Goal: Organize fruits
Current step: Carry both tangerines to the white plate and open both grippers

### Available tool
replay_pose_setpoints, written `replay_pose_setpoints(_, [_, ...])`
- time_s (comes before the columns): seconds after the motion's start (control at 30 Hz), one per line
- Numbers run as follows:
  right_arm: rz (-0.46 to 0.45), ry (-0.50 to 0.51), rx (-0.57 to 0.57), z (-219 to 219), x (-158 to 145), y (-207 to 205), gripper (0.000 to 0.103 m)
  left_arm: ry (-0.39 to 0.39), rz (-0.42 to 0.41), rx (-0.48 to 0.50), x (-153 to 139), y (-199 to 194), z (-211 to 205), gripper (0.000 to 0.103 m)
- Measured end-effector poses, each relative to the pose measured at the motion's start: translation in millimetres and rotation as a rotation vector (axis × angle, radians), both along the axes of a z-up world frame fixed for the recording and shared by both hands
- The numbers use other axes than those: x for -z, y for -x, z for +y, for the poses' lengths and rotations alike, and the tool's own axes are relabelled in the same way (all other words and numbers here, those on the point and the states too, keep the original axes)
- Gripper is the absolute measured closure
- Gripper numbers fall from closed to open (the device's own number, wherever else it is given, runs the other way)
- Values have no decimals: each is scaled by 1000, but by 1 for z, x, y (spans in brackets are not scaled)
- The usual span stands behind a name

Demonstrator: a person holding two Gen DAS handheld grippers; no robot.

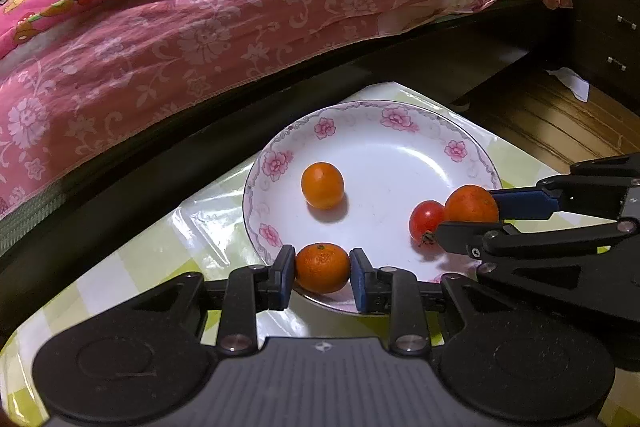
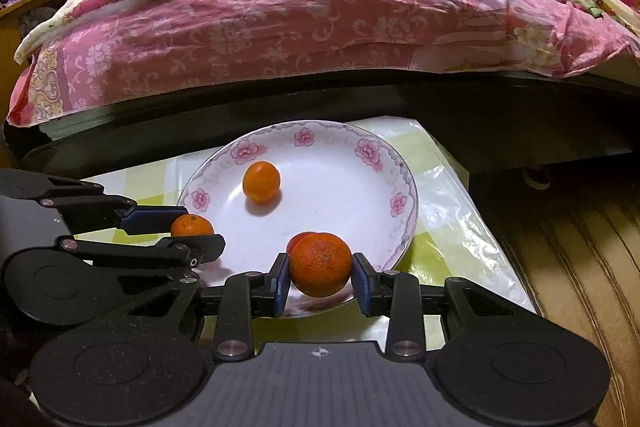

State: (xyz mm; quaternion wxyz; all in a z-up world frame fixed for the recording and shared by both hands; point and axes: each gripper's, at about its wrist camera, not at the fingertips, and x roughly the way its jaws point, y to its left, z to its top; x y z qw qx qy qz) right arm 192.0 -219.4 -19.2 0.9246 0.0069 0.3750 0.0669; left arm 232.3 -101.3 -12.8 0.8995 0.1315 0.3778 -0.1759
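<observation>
A white plate with pink flowers (image 1: 400, 123) (image 2: 360, 147) sits on a green-checked table. One small orange (image 1: 322, 185) (image 2: 261, 182) lies loose in it, and a red tomato (image 1: 426, 221) (image 2: 298, 239) lies near its right side. My left gripper (image 1: 322, 269) (image 2: 192, 227) is shut on a small orange (image 1: 322, 267) (image 2: 192, 225) over the plate's near rim. My right gripper (image 2: 321, 274) (image 1: 470, 213) is shut on a larger orange (image 2: 321, 263) (image 1: 471, 203) just in front of the tomato, over the plate's near right edge.
A bed with a pink floral cover (image 1: 200, 27) (image 2: 300, 35) and a dark frame runs close behind the table. A wooden floor (image 1: 552, 123) (image 2: 568, 247) lies to the right, with a dark drawer unit (image 1: 608, 39) beyond it.
</observation>
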Motion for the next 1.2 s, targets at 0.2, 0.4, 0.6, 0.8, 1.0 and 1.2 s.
replay_pose_setpoints(0.2, [-12, 15, -15, 1, 2, -10, 71, 18, 7, -12, 0, -8, 2, 67])
replay_pose_setpoints(0.4, [-28, 8, -8, -2, 0, -16, 70, 10, 14, -2, 4, -10, -3, 67])
replay_pose_setpoints(0.6, [-31, 3, 3, -4, 0, -20, 69, 17, 29, -7, 5, -14, -3, 66])
replay_pose_setpoints(0.8, [-31, -4, 9, -5, -1, -20, 69, 21, 34, -14, 5, -14, -1, 66])
replay_pose_setpoints(1.0, [-33, -11, 16, -6, -1, -20, 69, 31, 40, -23, 4, -15, -1, 66])
replay_pose_setpoints(1.2, [-40, -15, 24, -8, -2, -18, 65, 36, 41, -26, 3, -13, 0, 64])
